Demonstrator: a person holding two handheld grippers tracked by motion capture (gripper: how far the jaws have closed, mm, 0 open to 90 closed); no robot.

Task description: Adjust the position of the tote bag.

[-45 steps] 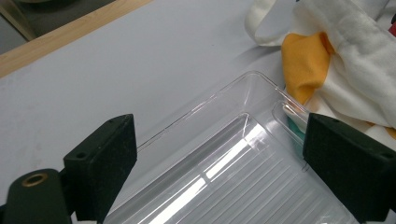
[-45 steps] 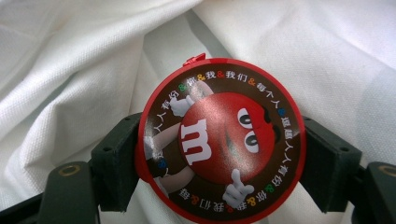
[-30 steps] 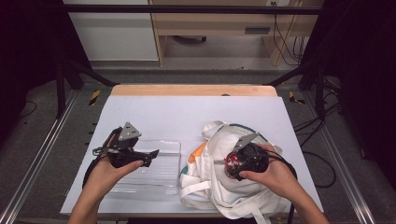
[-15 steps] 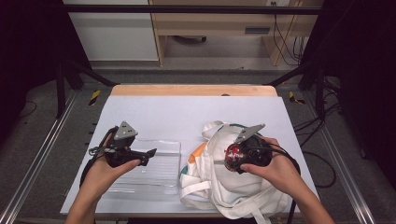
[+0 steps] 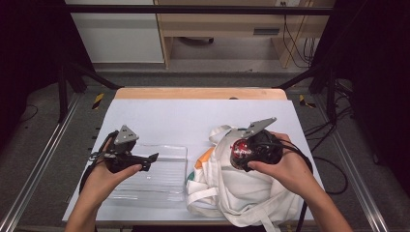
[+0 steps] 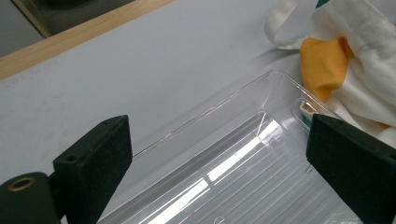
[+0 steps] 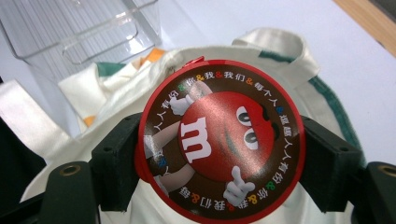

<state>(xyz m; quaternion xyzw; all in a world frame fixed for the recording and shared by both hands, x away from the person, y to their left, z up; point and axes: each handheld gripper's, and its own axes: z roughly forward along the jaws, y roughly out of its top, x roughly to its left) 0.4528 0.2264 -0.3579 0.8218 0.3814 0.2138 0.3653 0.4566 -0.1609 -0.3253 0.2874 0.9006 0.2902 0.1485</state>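
Right gripper (image 7: 219, 154) clamps the round red candy tin (image 7: 219, 140) above the tote bag (image 5: 251, 193), while left gripper (image 6: 224, 163), jaws wide, hovers over the clear tray (image 6: 243, 177), apparently the tin's destination.

Bright overhead light glares off the clear tray (image 6: 243, 163); surroundings fall dark, and the near jaws look soft.

— How many things lie on the worktop (image 5: 193, 116)?

— One clear plastic tray (image 5: 159, 169), one white cloth bag (image 5: 241, 193), and one round red candy tin (image 7: 219, 142).

— And hand-held grippers?

— Two: the left hand-held gripper (image 5: 145, 159) and the right hand-held gripper (image 5: 240, 153), one in each hand.

— Hands?

— Two.
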